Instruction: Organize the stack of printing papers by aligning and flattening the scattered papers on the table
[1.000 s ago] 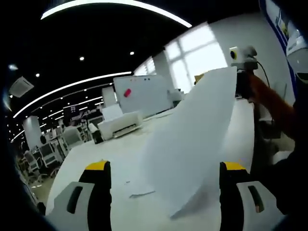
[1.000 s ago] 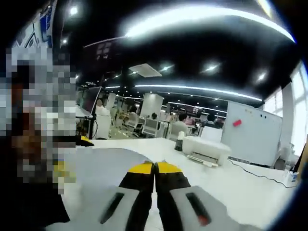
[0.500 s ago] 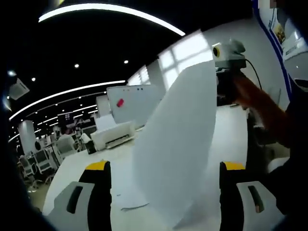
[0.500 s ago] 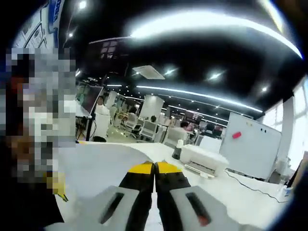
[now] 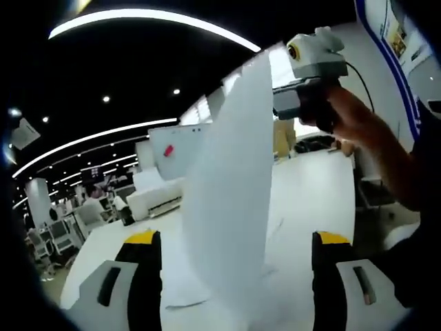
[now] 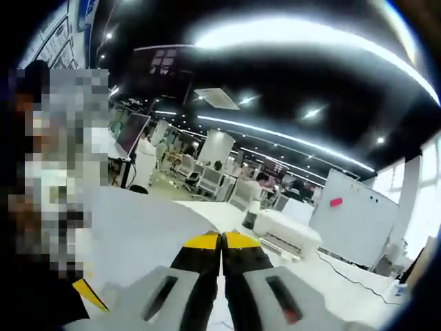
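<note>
The right gripper (image 6: 221,238) is clenched on a paper sheet (image 5: 231,200) hanging near-vertical, long axis up and down, over the white table (image 5: 310,200) between the spread-apart jaws of the left gripper (image 5: 231,238), so I'd guess it could slip or crease.

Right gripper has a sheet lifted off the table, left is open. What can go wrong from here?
1. The right gripper pinches the sheet at one edge only, so it hangs nearly upright and bowed; it may crease or slip out.
2. The left gripper is open with the sheet between its jaws; closing now could crumple it.
3. Another paper lies loose on the table; the swinging sheet may drag it further askew.
</note>
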Available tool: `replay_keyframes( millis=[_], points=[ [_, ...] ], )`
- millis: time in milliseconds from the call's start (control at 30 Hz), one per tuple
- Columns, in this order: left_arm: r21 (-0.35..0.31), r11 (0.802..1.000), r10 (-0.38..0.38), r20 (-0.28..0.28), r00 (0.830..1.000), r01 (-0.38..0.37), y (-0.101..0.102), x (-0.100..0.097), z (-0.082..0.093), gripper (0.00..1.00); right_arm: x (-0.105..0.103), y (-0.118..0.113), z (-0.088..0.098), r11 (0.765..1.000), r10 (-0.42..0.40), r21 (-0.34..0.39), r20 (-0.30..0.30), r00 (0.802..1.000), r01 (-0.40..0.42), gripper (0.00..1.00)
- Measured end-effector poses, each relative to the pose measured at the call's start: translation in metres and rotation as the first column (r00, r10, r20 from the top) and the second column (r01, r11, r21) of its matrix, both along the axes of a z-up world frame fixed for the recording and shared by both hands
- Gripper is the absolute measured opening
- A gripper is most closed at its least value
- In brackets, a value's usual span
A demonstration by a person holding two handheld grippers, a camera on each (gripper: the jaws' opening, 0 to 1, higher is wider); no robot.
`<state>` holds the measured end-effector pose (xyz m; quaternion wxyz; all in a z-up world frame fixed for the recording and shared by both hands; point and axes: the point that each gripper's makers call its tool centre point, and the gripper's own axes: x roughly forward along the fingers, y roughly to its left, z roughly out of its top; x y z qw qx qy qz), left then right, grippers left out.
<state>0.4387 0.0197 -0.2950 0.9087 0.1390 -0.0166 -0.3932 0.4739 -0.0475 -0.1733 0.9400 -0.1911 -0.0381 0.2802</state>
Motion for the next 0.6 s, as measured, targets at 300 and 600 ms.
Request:
replay_keyframes(
  millis=[300,600],
  points=[
    [0.015,0.999,0.041,-0.012,0.999,-0.041,-0.002,0.011,-0.016,0.87,-0.010,0.004,0.011,0.998,0.034,0.045,-0.002,0.999,-0.034,0.00],
    [0.058,0.986,0.152,0.077,0.985,-0.156,0.001,0.025,-0.012,0.68,-0.020,0.008,0.015,0.998,0.049,0.042,0.005,0.999,-0.049,0.00]
  ],
)
